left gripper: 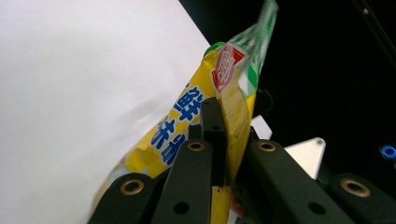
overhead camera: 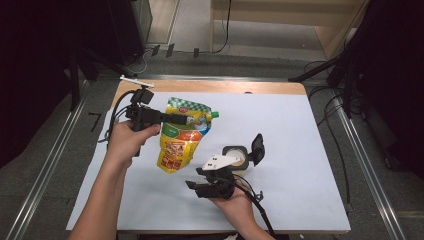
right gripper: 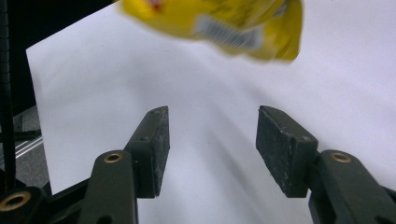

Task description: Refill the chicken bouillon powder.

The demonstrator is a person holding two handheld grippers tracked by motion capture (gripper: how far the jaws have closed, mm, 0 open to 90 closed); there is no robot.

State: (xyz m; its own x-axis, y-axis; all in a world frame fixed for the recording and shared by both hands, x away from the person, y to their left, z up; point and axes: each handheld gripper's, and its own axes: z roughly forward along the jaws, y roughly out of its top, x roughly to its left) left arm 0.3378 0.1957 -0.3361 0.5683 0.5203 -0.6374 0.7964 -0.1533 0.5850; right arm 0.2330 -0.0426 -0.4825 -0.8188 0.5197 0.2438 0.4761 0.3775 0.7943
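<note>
Glossy yellow pouch (overhead camera: 182, 135) sits clamped in left fingers (left gripper: 212, 126); right fingers (right gripper: 152, 149) gape apart.

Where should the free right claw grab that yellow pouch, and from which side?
Probably the yellow pouch's flat bottom edge, from below on the person's side: the left claw pinches its upper part, the bottom hangs free, and the right claw waits open beneath it.

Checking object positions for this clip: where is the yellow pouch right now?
In the high view the yellow pouch hangs left of centre over the white sheet, clamped near its top by the left gripper, left of the open container.
</note>
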